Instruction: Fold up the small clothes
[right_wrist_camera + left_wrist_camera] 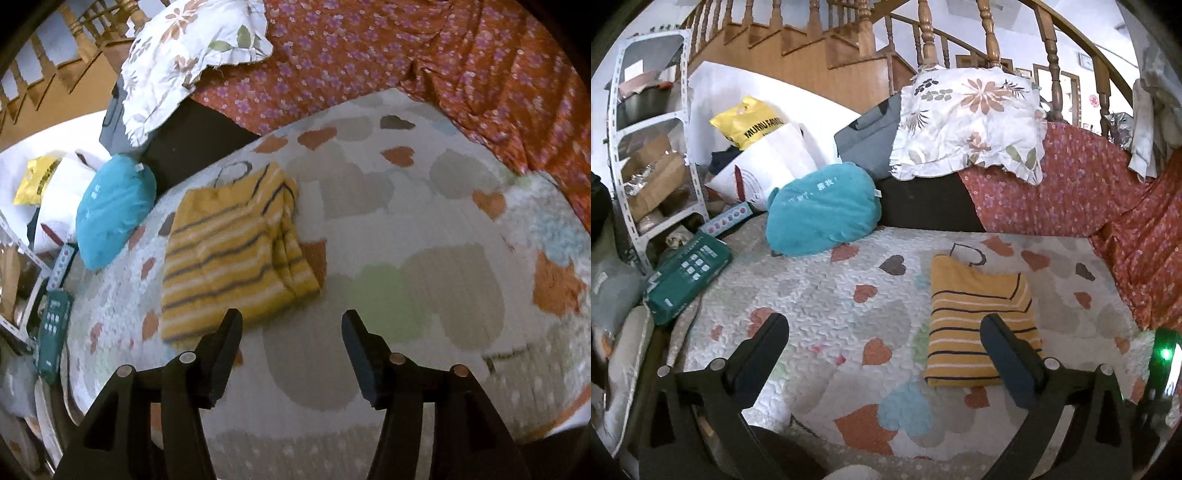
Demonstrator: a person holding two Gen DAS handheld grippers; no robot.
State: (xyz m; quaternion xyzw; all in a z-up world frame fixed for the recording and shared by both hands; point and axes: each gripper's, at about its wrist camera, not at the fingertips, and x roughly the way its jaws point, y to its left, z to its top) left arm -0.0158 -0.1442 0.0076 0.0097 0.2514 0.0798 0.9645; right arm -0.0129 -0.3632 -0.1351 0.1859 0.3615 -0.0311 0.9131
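Left gripper point(884, 328): jaws spread as wide as they go, nothing between the pads, hanging above the heart-print quilt point(827, 295). Its right finger overlaps the near edge of the garment in the left wrist view, but whether it touches can't be told. Right gripper point(291, 325): jaws apart, nothing in them, only quilt point(424, 221) showing in the gap; the left finger tip sits just at the garment's near right corner in frame, contact unclear. Yellow striped top point(979, 317) lies flat on the quilt, folded to a compact rectangle, dark and white stripes across it, 1 layer turned over at the far end; in the right wrist view the same yellow striped top point(232, 251) is left of centre, slightly motion-blurred. Beyond it, left: teal cushion point(823, 210) on the quilt's far edge, green box point(687, 273) off the left side. Behind that, a floral pillow point(967, 122) resting on a dark backrest, red flowered cloth point(1071, 184) draped to the right. Farthest: yellow bag point(746, 122), metal shelf rack point(650, 147), wooden staircase point(849, 48) with railing.
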